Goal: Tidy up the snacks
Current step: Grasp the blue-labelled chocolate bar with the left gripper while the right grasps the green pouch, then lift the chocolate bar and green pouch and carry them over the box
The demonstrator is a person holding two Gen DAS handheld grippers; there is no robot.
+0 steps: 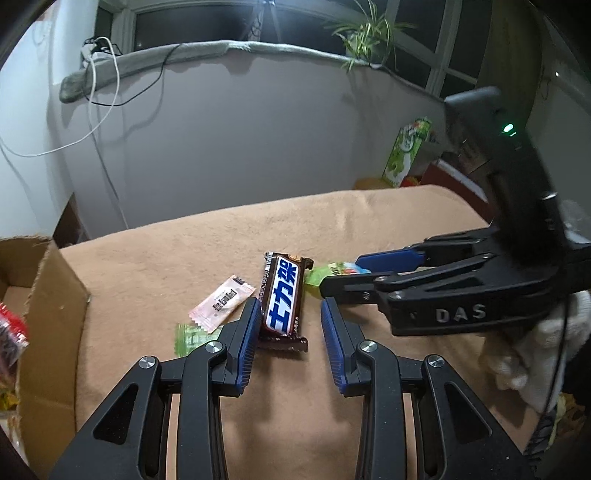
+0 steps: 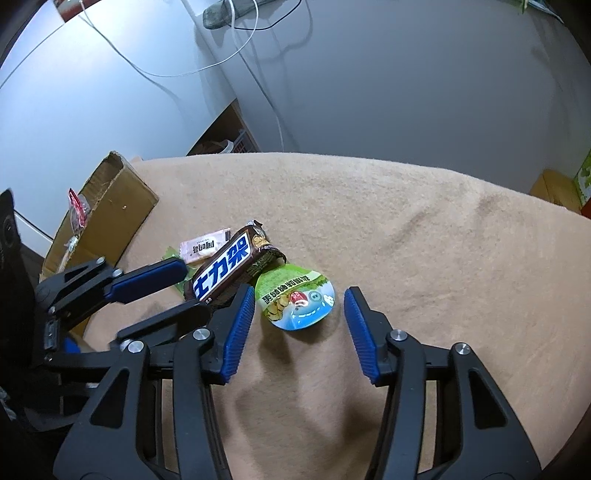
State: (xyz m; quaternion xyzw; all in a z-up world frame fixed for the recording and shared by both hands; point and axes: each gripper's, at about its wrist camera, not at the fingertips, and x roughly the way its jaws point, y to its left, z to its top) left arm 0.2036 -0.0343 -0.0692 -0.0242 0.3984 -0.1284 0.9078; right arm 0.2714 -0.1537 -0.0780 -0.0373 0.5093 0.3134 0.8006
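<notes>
— Brown wrapper, blue-on-white lettering: where does the chocolate bar [image 1: 283,295] sit?
— Flat on the tan blanket covering the tabletop [image 1: 184,254], lying lengthwise between the blue pads of the left gripper [image 1: 289,325]. The jaws stand spread. The left pad [image 1: 246,332] sits right against the bar's edge, while the right pad is apart from it.

— And the right gripper [image 2: 299,325]?
— Also spread wide, with nothing clamped. A green jelly cup [image 2: 295,299], foil lid facing up, lies on the blanket between its blue pads, nearer the left one. The cup's upper edge meets the end of the chocolate bar.

— Anything else in that cluster?
— A pale pink sachet [image 1: 221,304] lies just beside the bar on its left. A green packet [image 1: 190,336] pokes out under the sachet, partly hidden by the left gripper's finger.

— What is farther out?
— A cardboard box [image 1: 51,295] stands open at the left edge of the tabletop. A red-and-clear snack bag [image 2: 78,210] leans against its rim. Behind the tabletop rises a white wall, with a white cable [image 1: 107,92] hanging from the sill. A potted plant [image 1: 365,33] is on the sill.
</notes>
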